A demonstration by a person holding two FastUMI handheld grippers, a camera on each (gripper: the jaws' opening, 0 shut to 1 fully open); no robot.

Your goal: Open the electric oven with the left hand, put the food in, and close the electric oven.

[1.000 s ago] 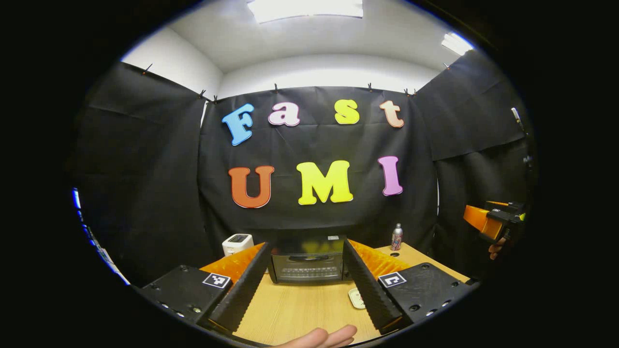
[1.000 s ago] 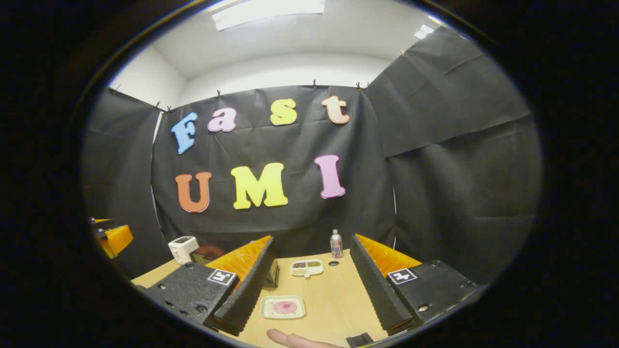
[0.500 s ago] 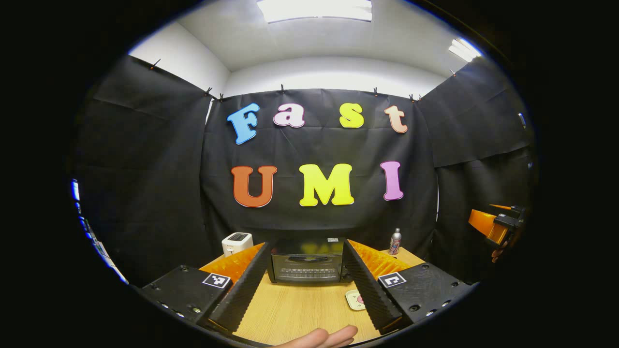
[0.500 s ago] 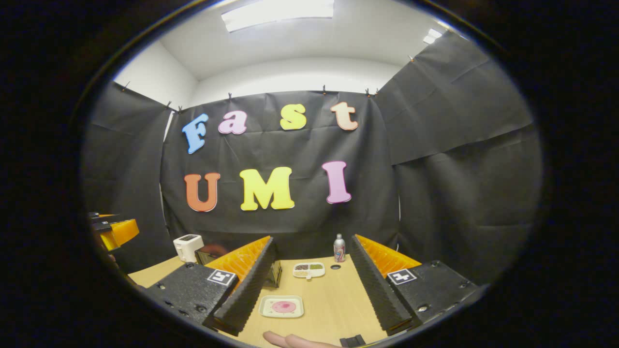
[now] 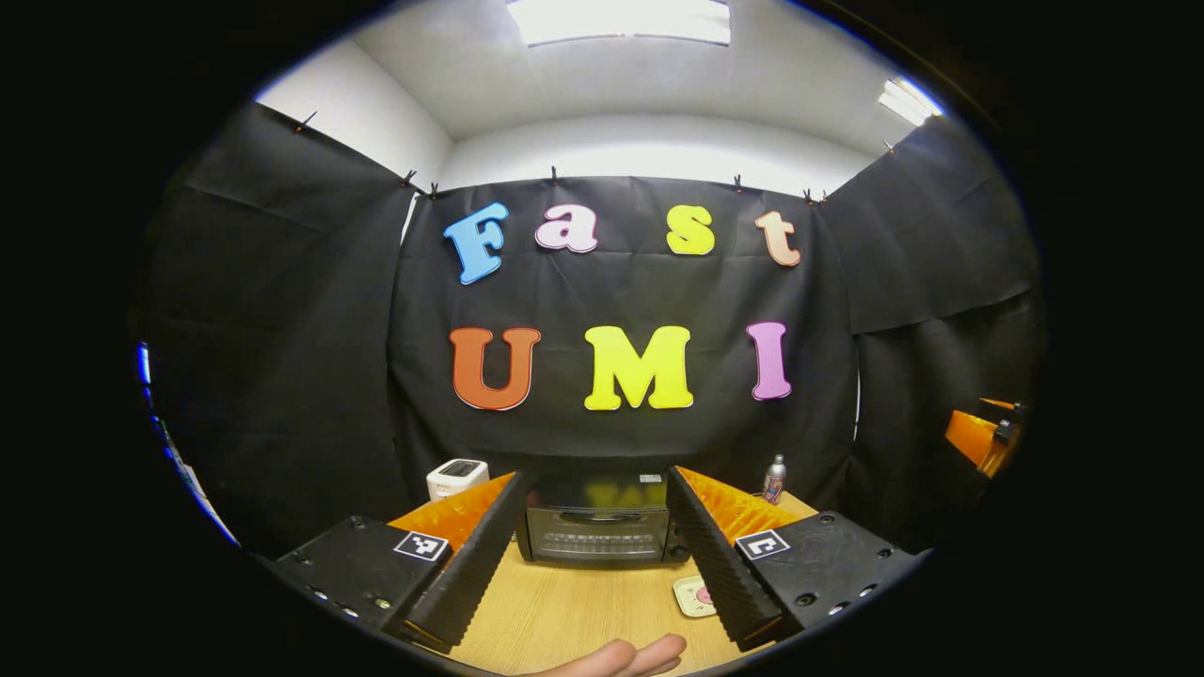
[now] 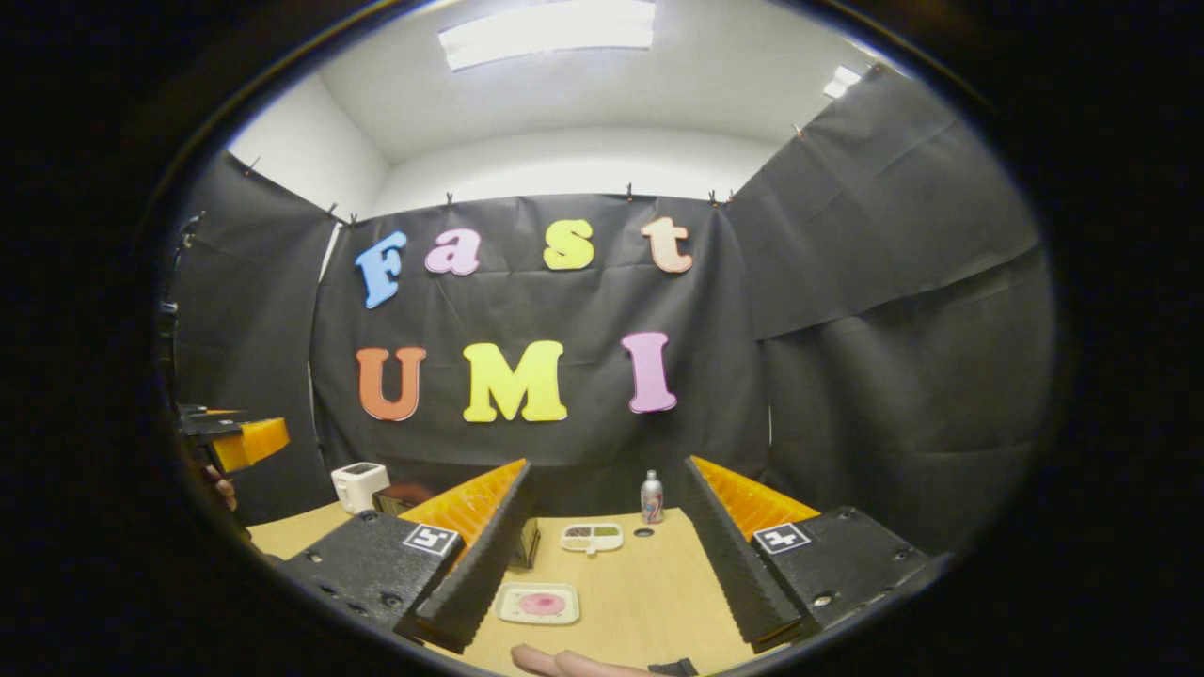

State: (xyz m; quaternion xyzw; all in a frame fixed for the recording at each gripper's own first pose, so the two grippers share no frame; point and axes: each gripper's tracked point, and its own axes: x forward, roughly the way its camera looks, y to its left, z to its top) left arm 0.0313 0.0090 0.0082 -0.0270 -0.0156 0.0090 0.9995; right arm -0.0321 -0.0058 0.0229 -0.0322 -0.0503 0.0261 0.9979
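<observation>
A small black electric oven (image 5: 594, 533) stands at the back of the wooden table (image 5: 574, 606) with its door closed. My left gripper (image 5: 594, 484) is open, held well short of the oven, which shows between its fingers. A pale plate with pink food (image 6: 538, 604) lies on the table in front of my right gripper (image 6: 607, 467), which is open with nothing between its fingers. The same plate (image 5: 691, 594) peeks out beside my left gripper's right finger. In the right gripper view the oven (image 6: 529, 543) is mostly hidden behind a finger.
A white toaster (image 5: 456, 478) stands left of the oven, a small bottle (image 6: 650, 497) at the back right. A divided tray of food (image 6: 591, 537) lies behind the plate. A hand (image 6: 564, 663) shows at the bottom edge.
Both views have shifted slightly, with the wall and oven sitting a little lower. In the left gripper view the other gripper has slid out toward the right edge.
</observation>
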